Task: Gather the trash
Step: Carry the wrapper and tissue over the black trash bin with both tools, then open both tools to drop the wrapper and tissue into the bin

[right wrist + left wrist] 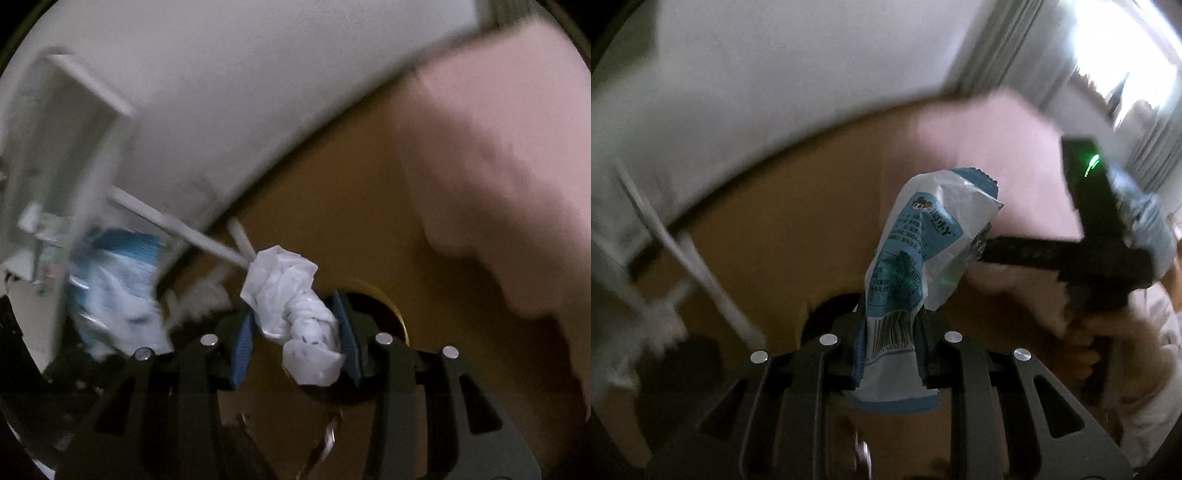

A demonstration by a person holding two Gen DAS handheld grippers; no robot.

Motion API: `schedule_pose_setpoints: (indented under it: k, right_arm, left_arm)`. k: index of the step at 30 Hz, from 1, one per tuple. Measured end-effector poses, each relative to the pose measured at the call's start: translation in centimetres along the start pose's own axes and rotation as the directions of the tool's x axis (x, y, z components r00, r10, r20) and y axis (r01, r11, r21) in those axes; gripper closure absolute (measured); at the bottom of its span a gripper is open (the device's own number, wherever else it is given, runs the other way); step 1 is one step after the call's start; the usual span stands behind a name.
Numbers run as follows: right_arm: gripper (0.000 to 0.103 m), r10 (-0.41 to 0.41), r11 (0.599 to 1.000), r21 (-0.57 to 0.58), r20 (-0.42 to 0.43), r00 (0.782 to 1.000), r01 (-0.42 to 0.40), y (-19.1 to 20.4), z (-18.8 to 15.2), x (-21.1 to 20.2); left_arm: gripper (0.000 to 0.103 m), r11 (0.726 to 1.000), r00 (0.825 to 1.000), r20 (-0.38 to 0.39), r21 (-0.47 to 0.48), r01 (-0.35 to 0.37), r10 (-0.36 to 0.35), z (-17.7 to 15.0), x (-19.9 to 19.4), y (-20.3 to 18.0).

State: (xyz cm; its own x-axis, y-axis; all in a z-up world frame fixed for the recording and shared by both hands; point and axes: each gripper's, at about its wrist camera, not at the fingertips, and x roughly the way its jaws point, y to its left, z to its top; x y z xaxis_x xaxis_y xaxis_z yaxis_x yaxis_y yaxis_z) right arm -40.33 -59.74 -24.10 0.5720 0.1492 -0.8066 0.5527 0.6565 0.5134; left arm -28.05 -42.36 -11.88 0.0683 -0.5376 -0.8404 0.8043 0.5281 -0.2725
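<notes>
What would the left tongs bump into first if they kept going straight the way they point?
Probably the brown floor. The left tongs are shut on a blue-and-white printed plastic snack wrapper, and beyond it only floor shows, with the white wall farther off. The picture is blurred, so depth is uncertain.

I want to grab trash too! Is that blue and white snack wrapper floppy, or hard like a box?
Probably floppy: the snack wrapper is creased and bends over above the left gripper, whose pads pinch it flat. It looks empty and thin, so likely very light. Its shiny film may be slippery, so a firm pinch seems wise.
</notes>
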Motion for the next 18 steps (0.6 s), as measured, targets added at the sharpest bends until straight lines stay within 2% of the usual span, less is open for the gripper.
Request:
schedule_pose_setpoints:
  k: [2,4,6,7,10,11,12,13,14,15,16,18]
  right_arm:
    - [0.062,0.007,0.996,0.092,-0.113,0.994,0.003,-3.2,-1.5,4.6]
    - [0.062,0.005,0.988,0.15,-0.185,0.983,0.023,-5.0,-2.6,8.1]
    - [0.062,0.014,0.98,0.196,-0.228,0.974,0.032,-6.1,-3.1,10.6]
    - [0.062,0.024,0.976,0.217,-0.237,0.971,0.028,-6.3,-3.1,11.6]
    - [0.061,0.045,0.974,0.224,-0.237,0.97,0.009,-5.7,-2.9,12.2]
    - [0.054,0.053,0.974,0.228,-0.228,0.972,0.0,-5.6,-2.6,12.1]
    - [0.042,0.059,0.973,0.233,-0.217,0.974,-0.007,-5.5,-2.5,11.9]
    - [0.018,0.054,0.972,0.234,-0.204,0.977,-0.005,-5.6,-2.0,11.5]
    - [0.01,0.032,0.972,0.233,-0.186,0.982,0.012,-5.6,-1.8,10.7]
    - [0.01,0.025,0.973,0.232,-0.174,0.984,0.016,-6.0,-1.4,10.0]
    - [0.01,0.022,0.972,0.236,-0.165,0.986,0.018,-6.2,-1.4,9.3]
    - [0.01,0.0,0.966,0.255,-0.14,0.99,0.036,-6.7,-1.4,7.3]
  left_arm:
    - [0.083,0.999,0.988,-0.151,-0.027,-0.03,0.026,-1.1,5.9,1.2]
    - [0.083,0.998,0.966,-0.253,-0.026,-0.065,0.057,-1.7,10.1,2.2]
    - [0.083,0.996,0.949,-0.304,-0.01,-0.088,0.081,-2.0,12.2,2.8]
    - [0.083,0.996,0.946,-0.311,-0.008,-0.093,0.086,-2.3,12.5,2.8]
    - [0.082,0.998,0.938,-0.343,-0.019,-0.062,0.052,-1.9,13.3,3.1]
    - [0.079,0.998,0.934,-0.355,-0.016,-0.055,0.046,-1.9,13.3,3.4]
    - [0.068,0.999,0.929,-0.368,-0.014,-0.048,0.04,-1.6,13.7,3.3]
    - [0.057,0.999,0.927,-0.373,-0.014,-0.051,0.042,-1.7,13.8,3.2]
    - [0.033,0.999,0.93,-0.365,-0.021,-0.047,0.036,-1.8,13.7,3.0]
    - [0.016,0.999,0.939,-0.342,-0.029,-0.034,0.022,-1.6,13.4,3.0]
    - [0.012,0.999,0.952,-0.307,-0.03,-0.028,0.017,-1.5,13.1,3.0]
    - [0.011,1.0,0.963,-0.268,-0.012,-0.02,0.016,-1.2,12.7,2.6]
